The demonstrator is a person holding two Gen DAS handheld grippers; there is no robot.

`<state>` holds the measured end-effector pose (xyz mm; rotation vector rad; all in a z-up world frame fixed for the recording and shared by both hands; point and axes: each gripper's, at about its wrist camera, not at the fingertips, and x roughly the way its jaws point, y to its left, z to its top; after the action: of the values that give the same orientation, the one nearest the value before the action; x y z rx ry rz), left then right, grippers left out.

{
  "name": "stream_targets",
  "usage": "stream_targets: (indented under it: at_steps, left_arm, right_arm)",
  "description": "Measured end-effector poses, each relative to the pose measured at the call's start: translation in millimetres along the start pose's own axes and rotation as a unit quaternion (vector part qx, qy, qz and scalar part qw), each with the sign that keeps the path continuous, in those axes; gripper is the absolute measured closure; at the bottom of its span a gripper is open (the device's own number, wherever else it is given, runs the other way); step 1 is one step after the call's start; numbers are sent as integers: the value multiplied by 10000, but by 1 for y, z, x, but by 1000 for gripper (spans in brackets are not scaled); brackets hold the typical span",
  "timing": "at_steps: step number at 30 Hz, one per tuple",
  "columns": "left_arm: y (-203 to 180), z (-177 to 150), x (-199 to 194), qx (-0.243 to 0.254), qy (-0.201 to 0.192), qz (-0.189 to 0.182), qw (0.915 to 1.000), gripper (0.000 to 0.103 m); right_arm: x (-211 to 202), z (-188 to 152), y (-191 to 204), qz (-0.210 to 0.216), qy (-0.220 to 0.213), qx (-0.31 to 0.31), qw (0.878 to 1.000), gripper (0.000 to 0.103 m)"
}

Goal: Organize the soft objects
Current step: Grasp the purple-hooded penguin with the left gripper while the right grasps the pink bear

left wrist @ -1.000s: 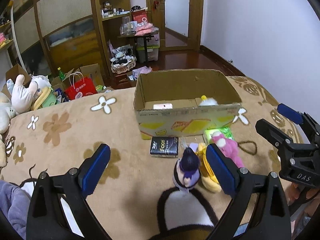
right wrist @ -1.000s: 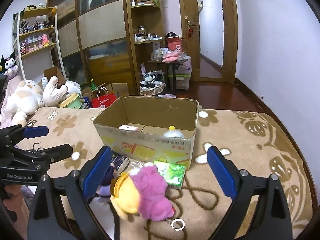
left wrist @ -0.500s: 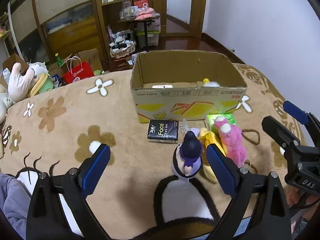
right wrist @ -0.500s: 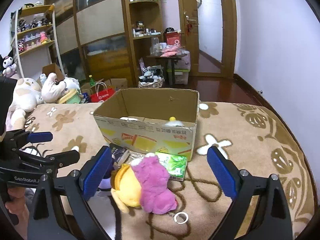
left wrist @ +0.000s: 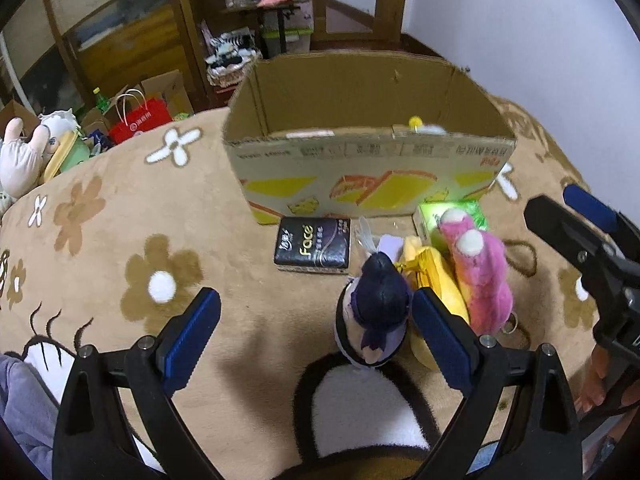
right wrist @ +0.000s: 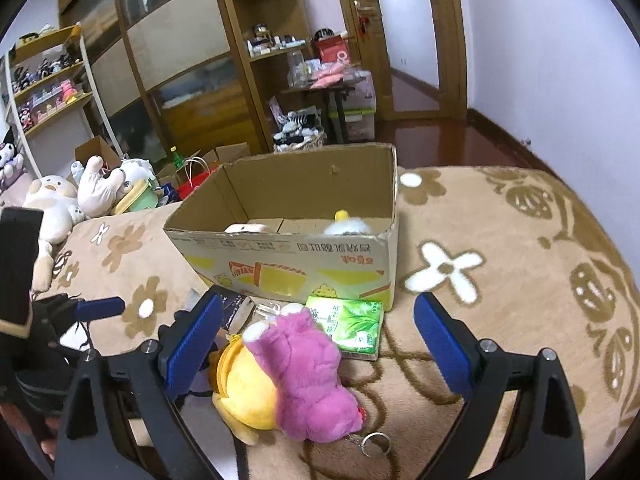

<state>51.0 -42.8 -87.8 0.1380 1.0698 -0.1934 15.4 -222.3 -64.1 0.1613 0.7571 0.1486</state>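
Both grippers – left [left wrist: 316, 336], right [right wrist: 318, 344] – gape; pink plush [right wrist: 308, 372] lies fluffy, perhaps keyringed.

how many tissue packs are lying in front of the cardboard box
2. A black tissue pack lies at the cardboard box front, left side; a green tissue pack lies at its right, partly under the pink plush. Others may be hidden.

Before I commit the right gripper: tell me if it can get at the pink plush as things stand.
Probably yes. The right gripper is open, and the pink plush lies between its fingers, top uncovered. The yellow plush presses against it, so that may get caught too.
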Motion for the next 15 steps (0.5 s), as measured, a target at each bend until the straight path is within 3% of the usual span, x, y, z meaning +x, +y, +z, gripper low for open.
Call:
stream_targets:
  at_steps: [8,15]
  left_arm:
    - [-7,-1,29,211,540,58,9983,8]
    - [-4,0,37,108,634,-118,9979,7]
  right_arm:
    - [31,-1,-8,105,468,128,9988,3]
    - [56,-11,-7,423,971,296,9939,6]
